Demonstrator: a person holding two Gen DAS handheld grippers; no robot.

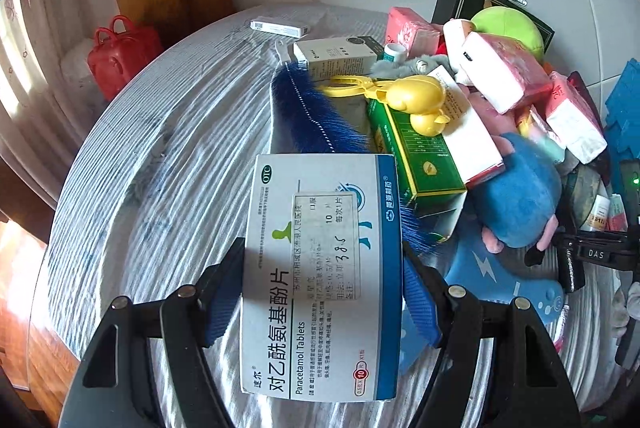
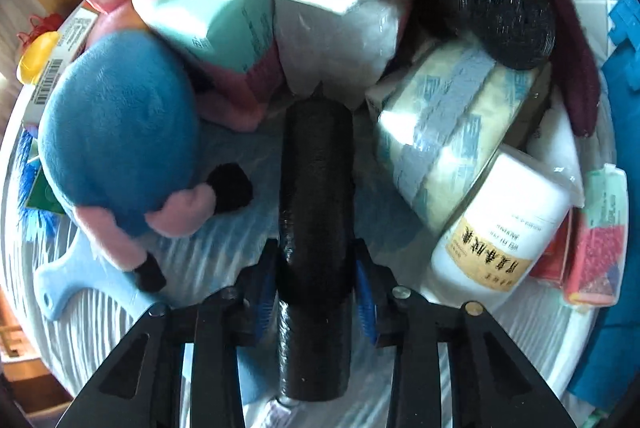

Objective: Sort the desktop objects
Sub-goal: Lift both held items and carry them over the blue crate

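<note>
Above the striped surface (image 1: 160, 168), left tool (image 1: 322, 292) pinches the paracetamol box (image 1: 320, 276); right tool (image 2: 316, 272) pinches a black cylinder (image 2: 316, 208); each needs a clear spot to be set down.

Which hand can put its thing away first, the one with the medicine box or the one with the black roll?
Probably the left. The left gripper holds the medicine box above bare striped tablecloth, clear of the pile. The right gripper, jaws on the black roll, is hemmed in by the blue plush toy and white bottle.
</note>
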